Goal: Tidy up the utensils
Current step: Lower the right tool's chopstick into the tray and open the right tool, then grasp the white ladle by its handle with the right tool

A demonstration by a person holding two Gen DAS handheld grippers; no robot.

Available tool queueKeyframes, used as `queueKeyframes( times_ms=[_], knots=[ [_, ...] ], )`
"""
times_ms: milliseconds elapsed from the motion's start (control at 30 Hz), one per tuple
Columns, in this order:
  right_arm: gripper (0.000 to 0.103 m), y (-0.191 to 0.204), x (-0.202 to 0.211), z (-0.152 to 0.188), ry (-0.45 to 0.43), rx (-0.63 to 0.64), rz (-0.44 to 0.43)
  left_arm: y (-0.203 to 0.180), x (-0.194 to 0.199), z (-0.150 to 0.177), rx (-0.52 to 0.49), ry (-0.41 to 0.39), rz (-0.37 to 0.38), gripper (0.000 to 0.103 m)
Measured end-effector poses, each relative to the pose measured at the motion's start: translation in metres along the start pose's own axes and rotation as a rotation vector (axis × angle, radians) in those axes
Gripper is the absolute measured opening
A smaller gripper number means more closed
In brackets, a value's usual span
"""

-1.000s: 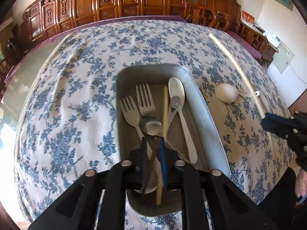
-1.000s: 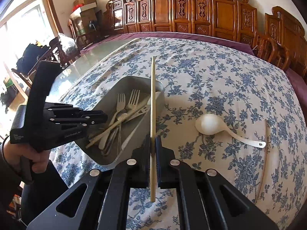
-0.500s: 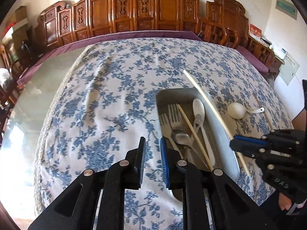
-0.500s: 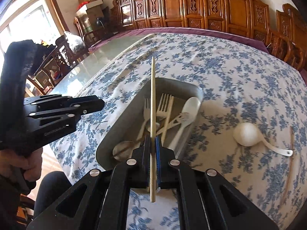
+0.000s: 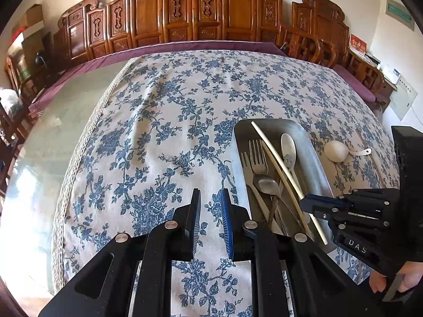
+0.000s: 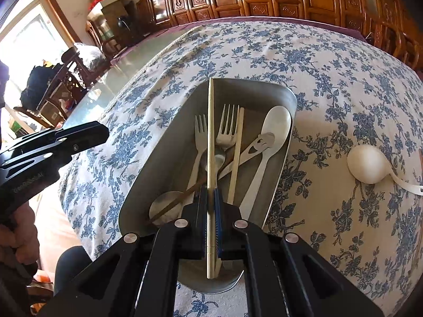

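Right jaws grip a chopstick (image 6: 210, 158) over the tray (image 6: 283, 97) — left jaws empty, slightly apart.

Carved wooden chairs (image 5: 206, 8) behind floral tablecloth (image 5: 164, 121)

The left tongs (image 5: 210, 222) hang over the flowered cloth (image 5: 164, 137) on the bench, their blue-lined jaws a little apart with nothing between them. Just to their right sits a metal tray (image 5: 314, 166) holding forks (image 5: 257, 158), spoons and a chopstick. The right tongs (image 5: 308, 203) grip another pale chopstick (image 5: 277, 163) slanting over the tray. A white ladle-like spoon (image 5: 337, 152) lies on the cloth nearer the bench's right edge.
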State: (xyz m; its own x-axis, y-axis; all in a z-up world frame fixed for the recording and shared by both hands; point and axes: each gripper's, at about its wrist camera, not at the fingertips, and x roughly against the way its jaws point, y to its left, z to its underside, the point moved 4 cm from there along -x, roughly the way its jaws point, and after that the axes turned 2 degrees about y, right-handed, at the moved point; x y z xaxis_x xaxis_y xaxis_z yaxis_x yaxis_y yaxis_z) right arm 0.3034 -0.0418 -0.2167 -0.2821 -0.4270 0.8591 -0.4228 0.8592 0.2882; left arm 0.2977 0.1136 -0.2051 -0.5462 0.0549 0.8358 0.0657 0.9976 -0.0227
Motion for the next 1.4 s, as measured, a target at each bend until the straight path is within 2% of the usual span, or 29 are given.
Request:
queueKeyframes(
  times_ms=[233,400,500,567,667,767,967,1000,1067,1167,1200,1267,1400],
  knots=[
    [0.008,0.002,0.01,-0.003,-0.04,0.021,-0.032,-0.005,0.0,0.0,-0.003,0.0,0.006,0.014],
    [0.008,-0.013,0.036,-0.008,-0.108,0.048,-0.05,-0.012,0.0,-0.001,-0.008,-0.001,0.016,0.014],
    [0.009,-0.037,0.058,-0.01,-0.146,0.086,-0.007,-0.02,0.001,-0.003,-0.018,-0.004,0.023,0.014],
    [0.017,-0.059,0.069,-0.012,-0.161,0.109,0.032,-0.025,0.001,-0.004,-0.025,-0.008,0.029,0.016],
    [0.022,-0.096,0.079,-0.017,-0.178,0.129,0.096,-0.035,0.0,-0.009,-0.032,-0.016,0.041,0.018],
    [0.023,-0.128,0.081,-0.024,-0.167,0.156,0.139,-0.045,-0.002,-0.012,-0.029,-0.022,0.056,0.018],
    [0.025,-0.168,0.068,-0.025,-0.115,0.192,0.159,-0.062,-0.007,-0.016,-0.022,-0.031,0.073,0.023],
    [0.028,-0.173,0.064,-0.024,-0.103,0.2,0.16,-0.065,-0.009,-0.017,-0.02,-0.031,0.076,0.023],
    [0.041,-0.182,0.057,-0.021,-0.08,0.221,0.161,-0.069,-0.011,-0.018,-0.018,-0.031,0.079,0.024],
    [0.056,-0.188,0.047,-0.016,-0.061,0.238,0.166,-0.075,-0.015,-0.02,-0.018,-0.03,0.084,0.025],
    [0.056,-0.19,0.043,-0.015,-0.049,0.245,0.16,-0.077,-0.017,-0.021,-0.019,-0.029,0.084,0.026],
    [0.056,-0.193,0.034,-0.012,-0.014,0.265,0.141,-0.079,-0.021,-0.021,-0.019,-0.024,0.084,0.035],
    [0.056,-0.191,0.017,-0.012,0.034,0.322,0.142,-0.082,-0.025,-0.021,-0.02,-0.016,0.081,0.036]
  ],
)
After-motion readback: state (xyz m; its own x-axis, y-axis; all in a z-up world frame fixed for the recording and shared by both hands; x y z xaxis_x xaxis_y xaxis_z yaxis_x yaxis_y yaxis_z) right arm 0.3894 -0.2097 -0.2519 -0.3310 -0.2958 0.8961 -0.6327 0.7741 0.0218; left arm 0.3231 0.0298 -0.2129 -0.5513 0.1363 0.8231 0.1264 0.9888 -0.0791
